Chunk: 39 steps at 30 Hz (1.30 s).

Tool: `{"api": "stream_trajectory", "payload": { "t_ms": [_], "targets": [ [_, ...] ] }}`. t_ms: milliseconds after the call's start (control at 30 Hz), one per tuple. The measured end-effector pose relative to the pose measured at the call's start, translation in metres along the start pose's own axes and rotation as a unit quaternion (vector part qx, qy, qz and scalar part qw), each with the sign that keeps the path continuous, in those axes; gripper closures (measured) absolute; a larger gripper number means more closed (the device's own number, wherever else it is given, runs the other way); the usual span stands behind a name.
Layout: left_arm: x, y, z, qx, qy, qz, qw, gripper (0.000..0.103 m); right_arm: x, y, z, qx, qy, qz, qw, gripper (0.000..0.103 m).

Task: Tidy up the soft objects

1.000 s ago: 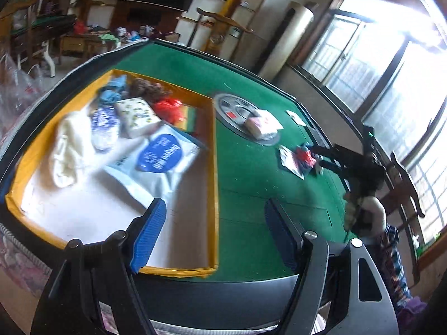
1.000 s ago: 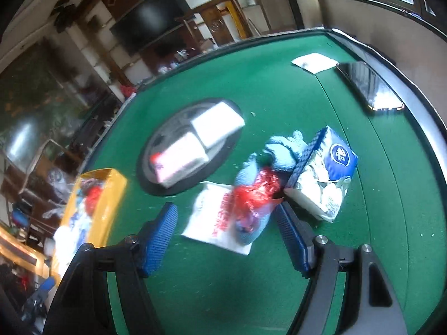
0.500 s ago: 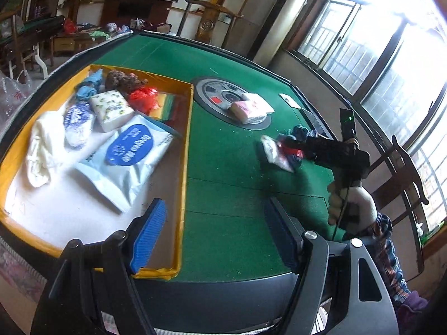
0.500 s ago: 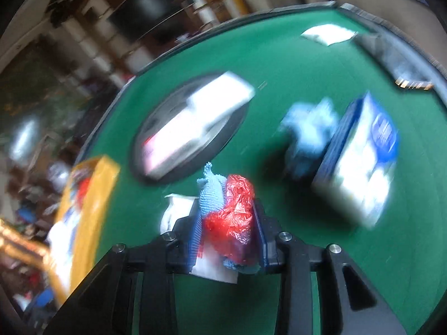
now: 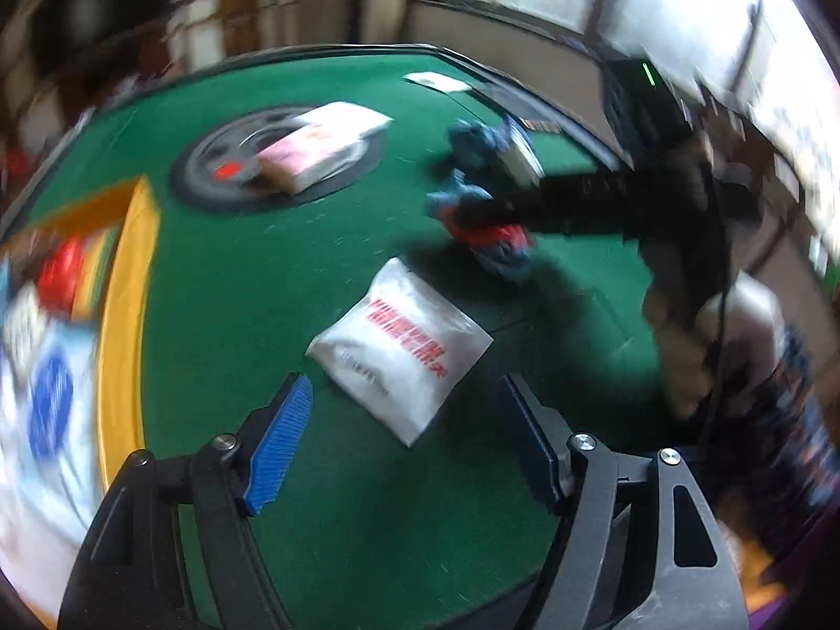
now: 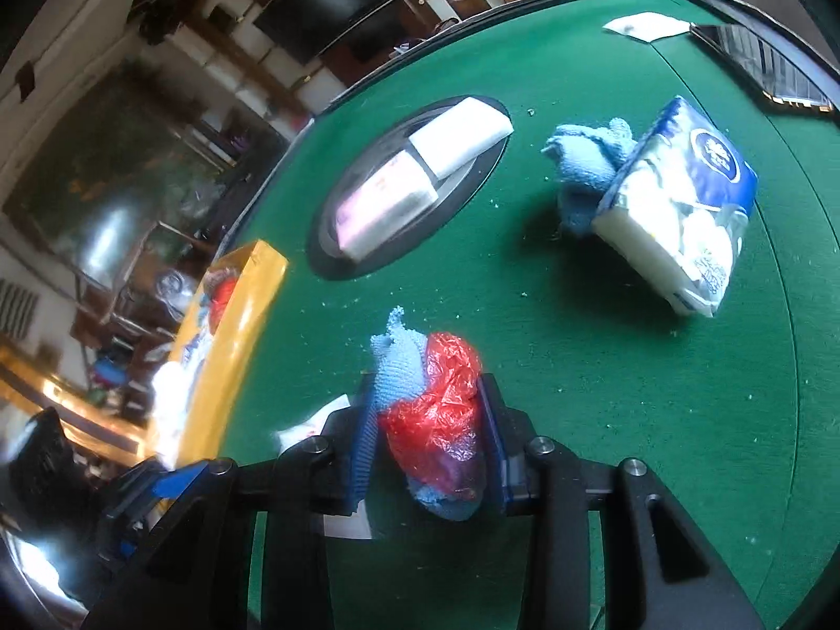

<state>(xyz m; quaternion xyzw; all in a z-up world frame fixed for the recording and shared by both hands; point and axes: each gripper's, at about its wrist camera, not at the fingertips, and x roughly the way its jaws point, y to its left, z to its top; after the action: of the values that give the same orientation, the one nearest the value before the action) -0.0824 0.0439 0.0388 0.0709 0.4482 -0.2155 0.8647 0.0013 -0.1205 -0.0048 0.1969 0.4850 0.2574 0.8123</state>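
My right gripper (image 6: 428, 436) is shut on a bundle of blue knit cloth and red plastic (image 6: 436, 409), held above the green table; the bundle also shows in the left wrist view (image 5: 491, 233). My left gripper (image 5: 407, 441) is open and empty, just in front of a white packet with red print (image 5: 401, 346) lying flat on the felt. The yellow-rimmed tray (image 5: 126, 315) with several soft items sits at left; it also shows in the right wrist view (image 6: 231, 336).
A round dark disc (image 6: 409, 184) in the table's middle holds a white pack and a pink pack. A blue cloth (image 6: 583, 168) leans against a blue-and-white tissue pack (image 6: 682, 210). A phone (image 6: 761, 63) and a white paper (image 6: 646, 26) lie at the far edge.
My right gripper closed on the blue-and-red bundle and lifted it off the table. My left gripper swung right from the tray toward the white packet.
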Motion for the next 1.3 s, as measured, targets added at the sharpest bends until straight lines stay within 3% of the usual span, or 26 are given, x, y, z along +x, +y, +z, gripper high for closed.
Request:
{"api": "stream_trajectory", "payload": {
  "t_ms": [67, 133, 300, 533, 567, 633, 700, 767, 800, 900, 967, 1033, 1100, 1200, 1300],
  "targets": [
    [0.016, -0.011, 0.008, 0.066, 0.009, 0.019, 0.9976, 0.031, -0.001, -0.002, 0.003, 0.002, 0.002, -0.003, 1.0, 0.07],
    [0.036, -0.008, 0.016, 0.078, 0.046, -0.012, 0.9958, 0.031, -0.001, -0.003, 0.002, 0.008, 0.006, -0.001, 1.0, 0.07],
    [0.062, -0.002, 0.027, 0.084, 0.042, -0.004, 0.9955, 0.0, 0.001, -0.006, 0.008, 0.012, 0.005, 0.0, 1.0, 0.07],
    [0.064, -0.014, 0.031, 0.091, 0.028, -0.02, 0.9953, 0.0, 0.003, -0.004, 0.009, 0.012, 0.004, 0.0, 1.0, 0.07],
    [0.064, -0.015, 0.031, 0.088, 0.028, -0.019, 0.9955, 0.003, 0.003, -0.004, 0.009, 0.013, 0.004, 0.001, 1.0, 0.07],
    [0.058, -0.019, 0.028, 0.091, 0.022, -0.026, 0.9952, 0.022, 0.004, -0.004, 0.009, 0.014, 0.003, 0.002, 1.0, 0.07],
    [0.05, -0.03, 0.026, 0.114, 0.014, -0.012, 0.9933, 0.059, 0.004, -0.004, 0.01, 0.016, 0.003, 0.004, 1.0, 0.07],
    [0.041, -0.041, 0.024, 0.129, 0.017, -0.031, 0.991, 0.088, 0.004, -0.005, 0.01, 0.019, 0.003, 0.007, 1.0, 0.07],
    [0.039, -0.046, 0.022, 0.134, 0.022, -0.036, 0.9901, 0.088, 0.004, -0.005, 0.01, 0.019, 0.003, 0.007, 1.0, 0.07],
    [0.038, -0.055, 0.015, 0.152, 0.021, -0.025, 0.9879, 0.088, 0.004, -0.006, 0.01, 0.019, 0.002, 0.007, 1.0, 0.07],
    [0.028, -0.047, 0.018, 0.123, 0.005, -0.057, 0.9907, 0.087, 0.004, -0.006, 0.009, 0.021, 0.002, 0.009, 1.0, 0.07],
    [0.016, -0.028, 0.024, 0.076, -0.01, -0.09, 0.993, 0.071, 0.004, -0.006, 0.009, 0.023, 0.001, 0.011, 1.0, 0.07],
    [0.012, 0.001, 0.031, 0.013, -0.025, -0.09, 0.9956, 0.035, 0.003, -0.007, 0.009, 0.023, 0.001, 0.01, 1.0, 0.07],
    [0.019, 0.046, 0.03, -0.085, -0.015, -0.094, 0.9918, 0.033, 0.003, -0.007, 0.008, 0.023, 0.002, 0.01, 1.0, 0.069],
    [0.034, 0.068, 0.017, -0.164, 0.008, -0.156, 0.974, 0.033, 0.003, -0.009, 0.008, 0.031, 0.002, 0.017, 0.999, 0.069]
  ]
}}
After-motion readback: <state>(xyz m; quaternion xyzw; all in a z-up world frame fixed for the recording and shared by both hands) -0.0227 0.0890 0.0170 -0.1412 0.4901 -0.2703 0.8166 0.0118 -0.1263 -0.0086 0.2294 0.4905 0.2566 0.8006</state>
